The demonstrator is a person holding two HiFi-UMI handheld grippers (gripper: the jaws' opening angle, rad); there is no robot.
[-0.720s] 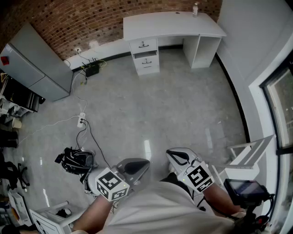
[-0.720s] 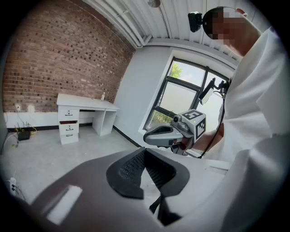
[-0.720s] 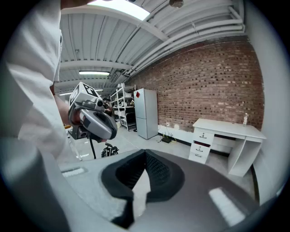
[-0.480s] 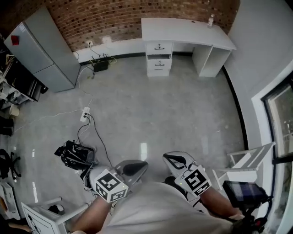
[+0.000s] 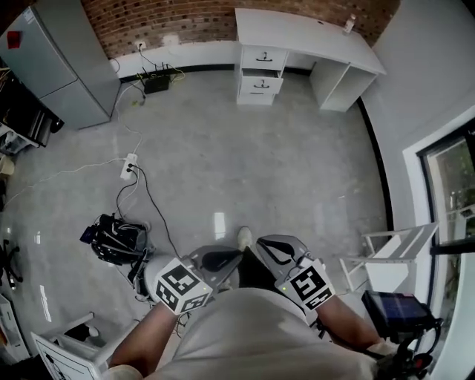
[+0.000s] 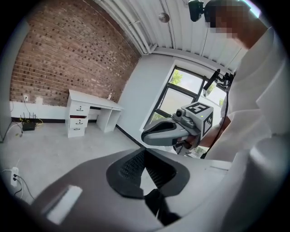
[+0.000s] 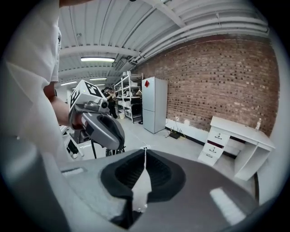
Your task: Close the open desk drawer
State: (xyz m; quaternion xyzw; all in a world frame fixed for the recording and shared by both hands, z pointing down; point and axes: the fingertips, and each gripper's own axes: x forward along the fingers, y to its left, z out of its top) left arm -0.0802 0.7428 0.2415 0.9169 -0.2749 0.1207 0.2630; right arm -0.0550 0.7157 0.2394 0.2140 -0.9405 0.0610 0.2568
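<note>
Down by the torso, left gripper [image 5: 219,261] and right gripper [image 5: 273,250] both sit with jaws pressed together on nothing; across the floor [image 5: 260,163], open drawer [image 5: 260,84] of the white desk [image 5: 304,31] is well apart at the brick wall [image 5: 163,18], so I'd say nothing is done yet: approach and push both left.

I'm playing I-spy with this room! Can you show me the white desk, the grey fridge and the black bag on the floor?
white desk [image 5: 297,30], head view, on its flat top.
grey fridge [image 5: 65,53], head view, on its front.
black bag [image 5: 115,239], head view, on its middle.
</note>
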